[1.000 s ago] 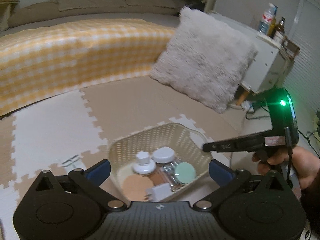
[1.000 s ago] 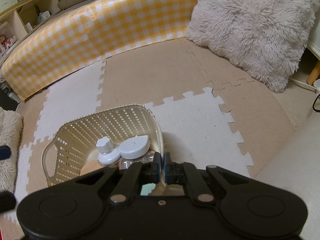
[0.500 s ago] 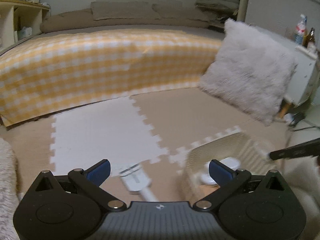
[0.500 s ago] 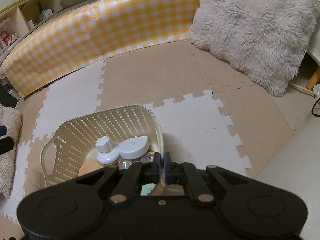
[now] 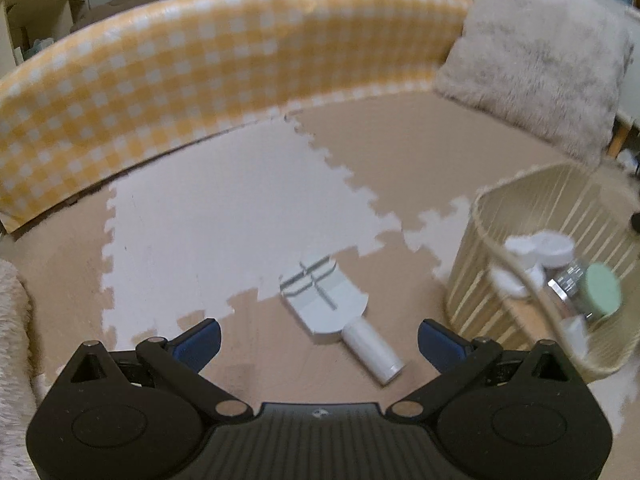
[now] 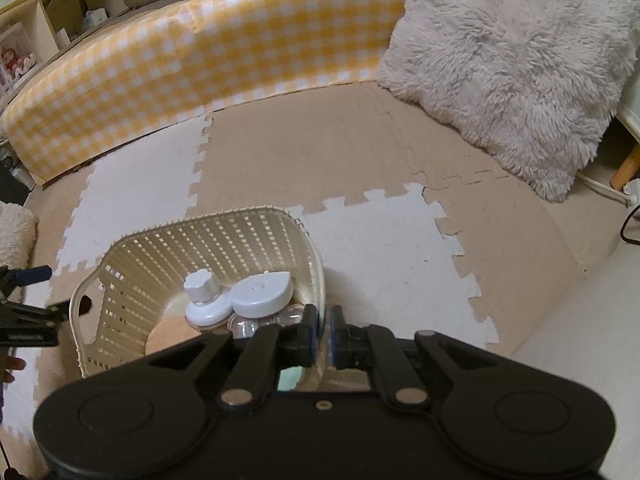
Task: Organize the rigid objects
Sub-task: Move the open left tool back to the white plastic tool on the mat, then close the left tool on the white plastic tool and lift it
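In the left wrist view, the left gripper [image 5: 319, 340] stood with its blue-tipped fingers [image 5: 199, 339] wide apart and nothing between them. Just ahead of the gap, toward twelve o'clock, a pale grey flat tool [image 5: 324, 293] with a white cylindrical handle lay flat on the foam puzzle mat [image 5: 224, 224], its handle end pointing back toward five o'clock. It sat across the seam where a white tile met a tan one. At about three o'clock from the tool, near but not touching it, stood the cream slatted basket [image 5: 476, 276]. Inside it were white-capped containers [image 5: 554, 247] and a clear jar with a mint-green lid [image 5: 602, 295], blurred by motion. A yellow checked cushion [image 5: 224, 80] curved across the far side at twelve o'clock, and a shaggy pale pillow [image 5: 540, 60] leaned at two o'clock.

In the right wrist view, the right gripper [image 6: 323, 334] was pinched on the near rim of the basket [image 6: 208, 248], its blue pads pressing the wall from either side and just beginning to part. Within the basket, at eleven o'clock from the fingertips, a white knobbed cap [image 6: 204, 300] touched a white teardrop-shaped lid [image 6: 262, 294]. Part of the left gripper [image 6: 28, 304] showed at nine o'clock, beside the basket's left handle. The checked cushion [image 6: 200, 68] lay at eleven o'clock and the pillow [image 6: 508, 64] at one o'clock.
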Demonstrator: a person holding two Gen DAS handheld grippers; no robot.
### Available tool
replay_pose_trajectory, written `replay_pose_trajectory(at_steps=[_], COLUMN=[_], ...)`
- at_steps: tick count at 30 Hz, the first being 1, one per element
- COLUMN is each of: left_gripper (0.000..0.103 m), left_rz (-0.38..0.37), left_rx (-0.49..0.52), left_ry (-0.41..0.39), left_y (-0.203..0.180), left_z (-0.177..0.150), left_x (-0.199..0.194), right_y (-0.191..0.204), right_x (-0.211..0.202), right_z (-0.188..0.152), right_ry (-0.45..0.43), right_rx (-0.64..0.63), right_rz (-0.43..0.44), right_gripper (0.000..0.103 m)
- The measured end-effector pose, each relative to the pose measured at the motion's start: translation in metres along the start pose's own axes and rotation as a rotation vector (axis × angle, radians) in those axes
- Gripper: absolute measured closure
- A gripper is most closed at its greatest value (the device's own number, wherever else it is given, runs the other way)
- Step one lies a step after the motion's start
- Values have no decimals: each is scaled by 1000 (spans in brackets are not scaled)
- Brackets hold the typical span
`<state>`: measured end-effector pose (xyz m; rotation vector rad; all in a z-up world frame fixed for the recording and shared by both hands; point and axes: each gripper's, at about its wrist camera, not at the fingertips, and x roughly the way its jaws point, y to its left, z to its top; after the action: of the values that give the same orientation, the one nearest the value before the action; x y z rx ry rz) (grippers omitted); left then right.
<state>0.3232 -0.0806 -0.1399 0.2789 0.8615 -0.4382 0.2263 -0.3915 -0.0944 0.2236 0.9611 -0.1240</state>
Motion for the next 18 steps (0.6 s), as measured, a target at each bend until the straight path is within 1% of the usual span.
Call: replay_pose_trajectory(at_steps=[2,4,5,7,12,15,17,18], left_gripper=[0,0,0,0,1,3,9,10], left_rz=[14,35,45,48,47,38,34,28], left_rx=[4,-4,-7,-8,-14,9,29,36], left_ry=[10,21,24,9,-65,-77,-87,-89], left_y=[1,3,3,5,6,4,2,1], left_z=[-1,-2,-1,0,2,5,6,6], left_x=[8,14,18,21,24,29,32,34], right_y=[0,0,0,-1,0,1,1,1], right_x=[0,1,2,3,5,5,6,6], right_z=[0,1,1,1,1,1,1,1], right_ry=[2,4,6,10,17,17,16,15], right_rx=[-1,-1,0,2,-5,-7,-7,-8], right_rz=[-4,-5,-6,-8,-16,-16,-16,-16], right_gripper=[96,91,91,90,89,89,89,89])
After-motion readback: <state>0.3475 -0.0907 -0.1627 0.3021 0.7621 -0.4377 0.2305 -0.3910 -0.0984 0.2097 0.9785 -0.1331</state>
